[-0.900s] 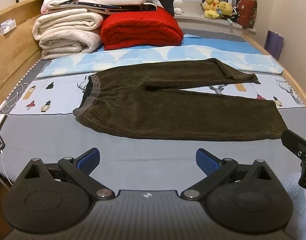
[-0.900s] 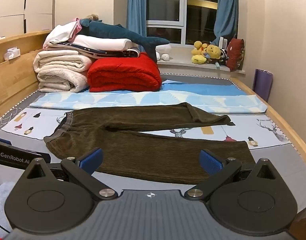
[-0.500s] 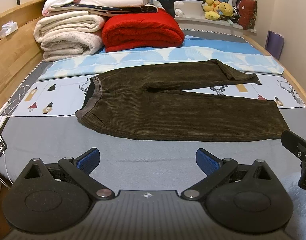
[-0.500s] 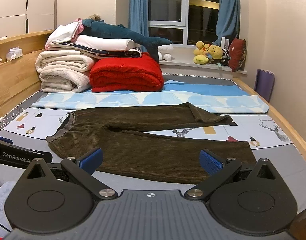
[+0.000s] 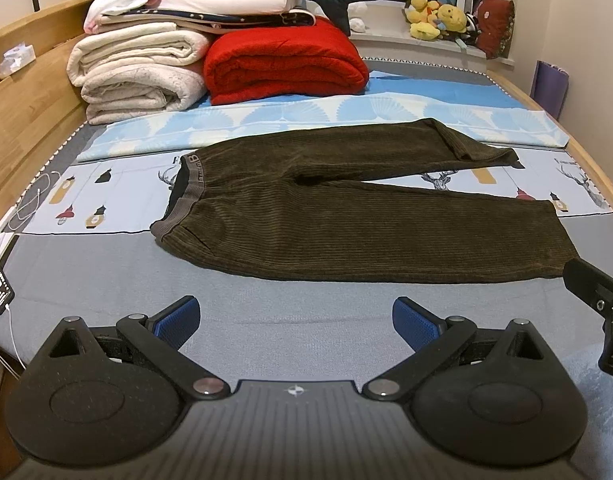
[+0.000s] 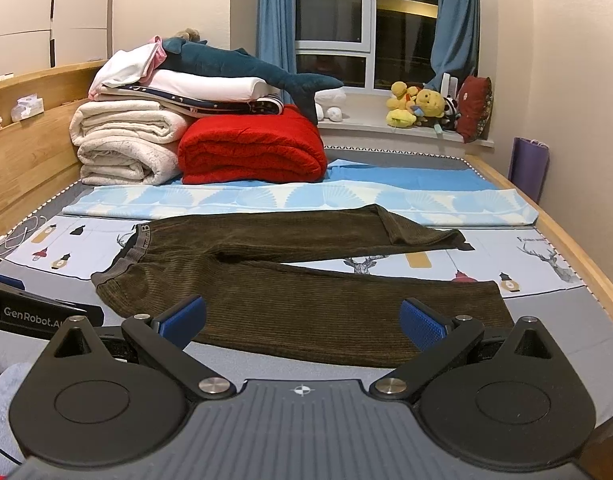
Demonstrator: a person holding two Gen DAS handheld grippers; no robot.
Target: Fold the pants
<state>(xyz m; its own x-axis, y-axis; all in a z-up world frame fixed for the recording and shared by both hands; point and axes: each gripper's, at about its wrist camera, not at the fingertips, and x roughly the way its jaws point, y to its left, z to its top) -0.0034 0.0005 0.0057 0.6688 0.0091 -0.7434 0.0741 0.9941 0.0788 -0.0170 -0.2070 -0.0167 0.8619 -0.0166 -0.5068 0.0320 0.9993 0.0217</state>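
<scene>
Brown corduroy pants [image 5: 346,216] lie flat and unfolded across the bed [image 5: 106,280], waistband to the left with a grey band showing a "B" [image 5: 193,159], other letters unreadable. Left tool [image 5: 294,316] spread wide, empty, over bare sheet short of the pants; right tool [image 6: 302,316] also wide, empty, over the near leg. Left tool body in right view reads "GenRobot.AI" [image 6: 34,322].

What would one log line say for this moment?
phase: approach | pants: flat, unfolded on bed | left gripper: open, empty | right gripper: open, empty
</scene>
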